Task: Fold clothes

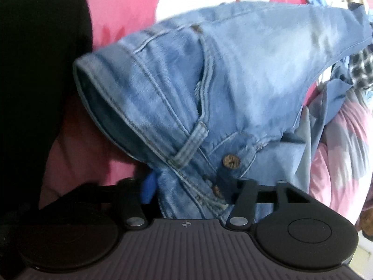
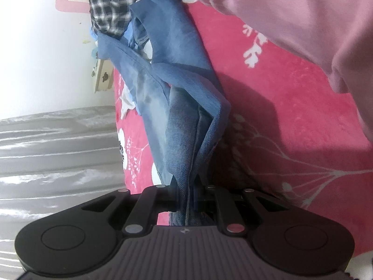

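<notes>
A pair of light blue jeans (image 1: 209, 88) hangs in the air, waistband, belt loop and brown buttons toward the left wrist camera. My left gripper (image 1: 191, 191) is shut on the jeans at the waistband by the button fly. In the right wrist view the same jeans (image 2: 184, 116) stretch away as bunched folds over the bed. My right gripper (image 2: 188, 198) is shut on that bunched denim; its fingertips are hidden in the cloth.
A pink-red floral blanket (image 2: 268, 116) covers the bed. A pile of clothes with a black-and-white checked shirt (image 2: 107, 7) lies at its far end, also in the left view (image 1: 361, 67). A pink quilt (image 2: 303, 23) lies on the right. Grey floor (image 2: 53, 151) is left.
</notes>
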The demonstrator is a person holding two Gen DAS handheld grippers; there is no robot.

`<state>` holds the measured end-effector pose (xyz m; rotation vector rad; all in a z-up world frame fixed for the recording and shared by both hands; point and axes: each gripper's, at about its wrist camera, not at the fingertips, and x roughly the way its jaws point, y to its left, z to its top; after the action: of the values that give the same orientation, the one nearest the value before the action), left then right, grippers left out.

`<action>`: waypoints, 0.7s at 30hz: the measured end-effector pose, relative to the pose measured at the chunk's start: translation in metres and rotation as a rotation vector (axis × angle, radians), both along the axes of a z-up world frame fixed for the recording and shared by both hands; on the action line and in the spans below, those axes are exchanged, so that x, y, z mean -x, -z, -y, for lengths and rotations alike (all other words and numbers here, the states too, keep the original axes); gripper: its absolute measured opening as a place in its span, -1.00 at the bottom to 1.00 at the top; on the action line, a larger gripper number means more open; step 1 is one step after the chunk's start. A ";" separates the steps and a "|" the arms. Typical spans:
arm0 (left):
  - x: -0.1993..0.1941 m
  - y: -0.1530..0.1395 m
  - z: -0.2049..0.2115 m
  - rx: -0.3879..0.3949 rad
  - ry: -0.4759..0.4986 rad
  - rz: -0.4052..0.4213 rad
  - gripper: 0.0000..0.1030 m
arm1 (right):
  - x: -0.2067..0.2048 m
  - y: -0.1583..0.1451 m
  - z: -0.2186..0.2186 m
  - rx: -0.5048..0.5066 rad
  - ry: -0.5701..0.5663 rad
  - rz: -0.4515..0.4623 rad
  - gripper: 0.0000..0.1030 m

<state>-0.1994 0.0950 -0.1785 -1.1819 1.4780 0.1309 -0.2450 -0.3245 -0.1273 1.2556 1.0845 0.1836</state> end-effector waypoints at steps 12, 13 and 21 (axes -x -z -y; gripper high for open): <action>-0.041 -0.047 -0.040 -0.048 -0.128 0.274 -0.78 | -0.038 -0.044 -0.090 -0.017 -0.266 0.158 -0.76; -0.047 -0.053 -0.051 -0.054 -0.143 0.300 -0.78 | -0.044 -0.048 -0.104 -0.023 -0.294 0.179 -0.76; -0.101 -0.113 -0.168 -0.181 -0.260 0.504 -0.79 | -0.115 -0.083 -0.260 -0.099 -0.572 0.384 -0.75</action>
<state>-0.0984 0.2630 -0.0657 -1.1504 0.8527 0.1286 -0.1299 -0.0649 -0.0439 0.9148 1.0779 0.8854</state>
